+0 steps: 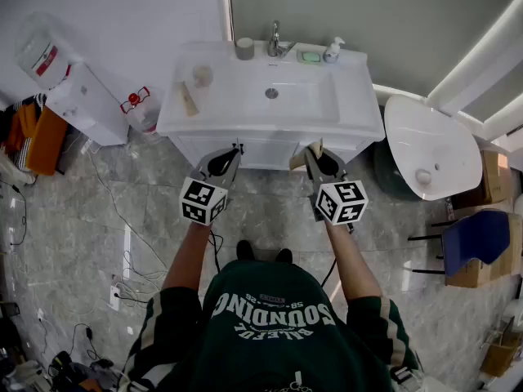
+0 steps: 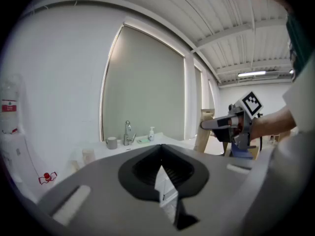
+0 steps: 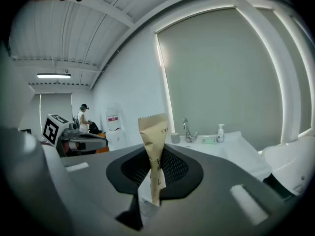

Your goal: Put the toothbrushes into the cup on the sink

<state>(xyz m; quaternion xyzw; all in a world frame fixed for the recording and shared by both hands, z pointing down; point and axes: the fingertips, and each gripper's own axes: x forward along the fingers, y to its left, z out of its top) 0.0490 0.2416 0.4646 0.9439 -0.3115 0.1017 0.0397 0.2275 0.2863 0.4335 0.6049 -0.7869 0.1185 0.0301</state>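
My right gripper is shut on a brown paper toothbrush packet, which sticks up from the jaws. It hovers in front of the white sink, short of the front edge. My left gripper is held level beside it. Its jaws meet at the tips, with only a thin white slit between them and nothing seen in them. The grey cup stands at the back of the sink, left of the faucet. Another brown packet lies on the sink's left side.
A clear cup, a green soap dish and a soap bottle stand on the sink. A water dispenser is at the left, a white basin and a blue chair at the right. Cables lie on the floor.
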